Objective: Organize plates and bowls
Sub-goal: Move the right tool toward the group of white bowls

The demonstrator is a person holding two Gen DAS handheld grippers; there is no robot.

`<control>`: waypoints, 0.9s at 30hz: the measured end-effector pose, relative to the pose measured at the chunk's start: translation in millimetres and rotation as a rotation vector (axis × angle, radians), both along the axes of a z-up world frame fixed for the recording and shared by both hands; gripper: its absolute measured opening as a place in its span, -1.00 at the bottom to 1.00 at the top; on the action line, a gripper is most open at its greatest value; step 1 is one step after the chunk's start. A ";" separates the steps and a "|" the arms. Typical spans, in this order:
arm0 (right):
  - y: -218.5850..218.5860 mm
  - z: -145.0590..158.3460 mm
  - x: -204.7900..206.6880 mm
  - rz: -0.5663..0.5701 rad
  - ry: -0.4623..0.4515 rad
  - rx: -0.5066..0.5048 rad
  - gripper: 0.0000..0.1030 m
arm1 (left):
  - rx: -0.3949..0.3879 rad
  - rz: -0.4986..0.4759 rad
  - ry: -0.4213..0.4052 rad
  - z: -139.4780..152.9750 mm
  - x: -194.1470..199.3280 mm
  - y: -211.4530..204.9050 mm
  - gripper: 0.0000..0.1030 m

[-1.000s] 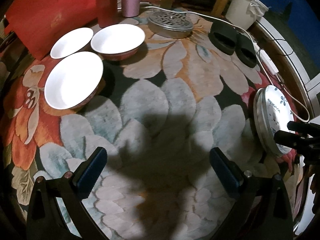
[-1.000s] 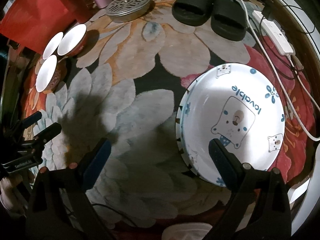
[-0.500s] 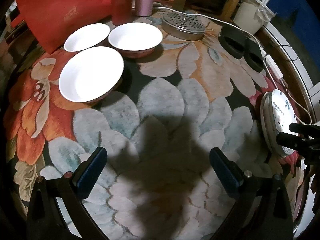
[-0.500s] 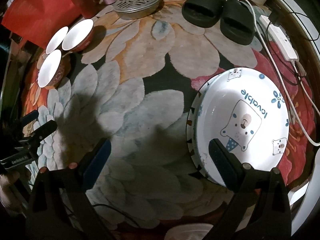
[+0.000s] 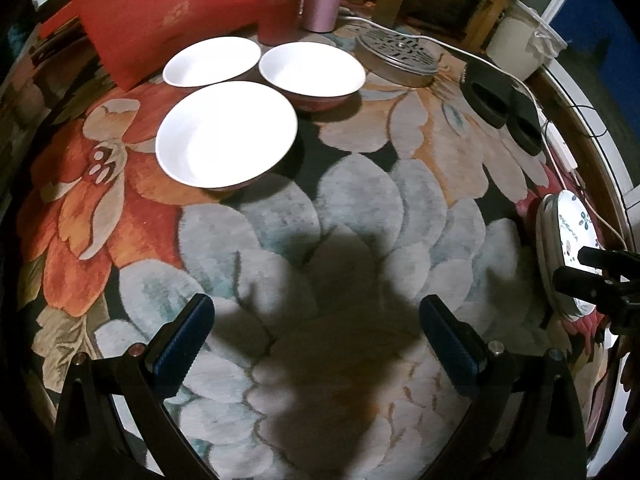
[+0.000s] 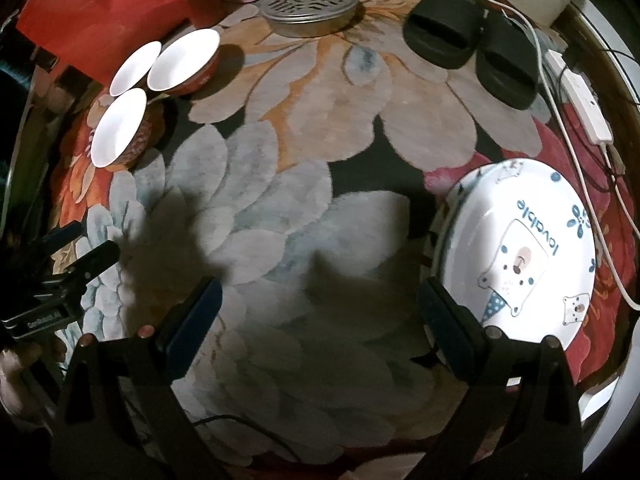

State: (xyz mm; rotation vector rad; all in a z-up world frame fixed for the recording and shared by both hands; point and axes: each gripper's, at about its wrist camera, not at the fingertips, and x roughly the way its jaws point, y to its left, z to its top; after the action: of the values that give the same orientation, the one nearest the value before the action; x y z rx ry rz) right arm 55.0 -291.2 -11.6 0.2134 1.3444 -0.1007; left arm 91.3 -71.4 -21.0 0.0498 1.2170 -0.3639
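Floral rug [image 6: 280, 184] holds plate [image 6: 520, 248] reading "lovable".

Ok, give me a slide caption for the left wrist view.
Open left gripper hovers over floral rug, three white bowls clustered ahead.

Only a couple of readable bits here. The round white plate with the cartoon bear and blue flowers [image 6: 520, 248], lying on the flowered rug, has "lovable" printed in blue along its rim, and from the right wrist view it reads upside down. Same plate shows edge-on in the left wrist view, with some blue lettering on it, but it's too squashed to read there. Then the black left gripper [image 6: 60, 276], at the left edge of the right wrist view, has a small white-lettered label that looks like "GenRobot.AI". Nothing else has legible text.
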 end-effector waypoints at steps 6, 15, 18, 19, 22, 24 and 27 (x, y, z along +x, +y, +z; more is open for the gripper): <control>10.7 -1.0 8.3 0.022 -0.002 0.000 0.92 | -0.004 0.035 0.009 -3.4 3.7 14.7 0.99; 30.1 -1.0 24.6 0.062 -0.016 0.001 0.92 | -0.005 0.099 0.014 -6.7 12.3 38.9 0.99; 36.3 -2.0 29.0 0.076 -0.016 0.004 0.92 | -0.007 0.117 0.018 -7.9 14.1 44.8 0.99; 38.6 -2.9 30.7 0.082 -0.015 0.005 0.92 | -0.008 0.123 0.020 -8.3 14.8 46.8 0.99; 44.5 -3.9 34.6 0.093 -0.012 0.008 0.92 | -0.009 0.138 0.023 -9.4 16.0 51.1 0.99; 47.7 -3.7 37.6 0.101 -0.012 0.009 0.92 | -0.011 0.148 0.026 -10.1 17.3 54.8 0.99; 51.3 -3.2 41.8 0.109 -0.015 0.013 0.92 | -0.016 0.164 0.029 -10.5 19.7 60.1 0.99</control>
State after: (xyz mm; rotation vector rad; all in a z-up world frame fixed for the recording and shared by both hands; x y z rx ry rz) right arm 96.8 -239.9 -14.8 0.1510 1.3397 0.0013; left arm 111.1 -11.3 -31.5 -0.0687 1.2377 -0.2319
